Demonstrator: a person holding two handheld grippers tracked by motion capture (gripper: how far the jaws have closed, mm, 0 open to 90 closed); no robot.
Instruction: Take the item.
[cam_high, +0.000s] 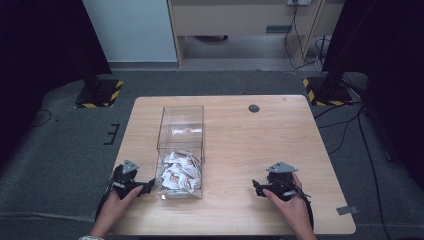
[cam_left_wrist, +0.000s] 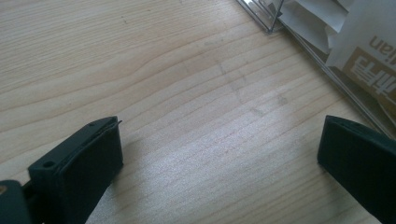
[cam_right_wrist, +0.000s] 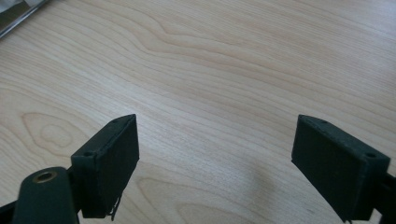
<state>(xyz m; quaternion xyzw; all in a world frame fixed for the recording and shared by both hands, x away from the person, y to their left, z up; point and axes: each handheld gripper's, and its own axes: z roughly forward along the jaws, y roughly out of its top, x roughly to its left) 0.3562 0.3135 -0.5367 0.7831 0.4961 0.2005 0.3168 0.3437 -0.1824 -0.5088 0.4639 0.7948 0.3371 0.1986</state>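
A clear plastic box (cam_high: 181, 125) stands on the wooden table (cam_high: 260, 145), left of its middle, with several white sachets (cam_high: 179, 172) piled in its near end. My left gripper (cam_high: 148, 186) rests on the table just left of the box, open, jaws pointing at its near corner. In the left gripper view the box wall (cam_left_wrist: 299, 39) and printed sachets (cam_left_wrist: 364, 60) sit at the upper right, and bare wood lies between the fingers (cam_left_wrist: 93, 154). My right gripper (cam_high: 258, 187) rests near the front right, open over bare wood, fingers (cam_right_wrist: 112, 158) wide apart.
A small dark round hole (cam_high: 254, 108) marks the table's far side. Grey carpet surrounds the table, with two black stands on striped bases (cam_high: 99, 94) and cables (cam_high: 345, 125) at the back corners. A pale cabinet (cam_high: 240, 20) stands behind.
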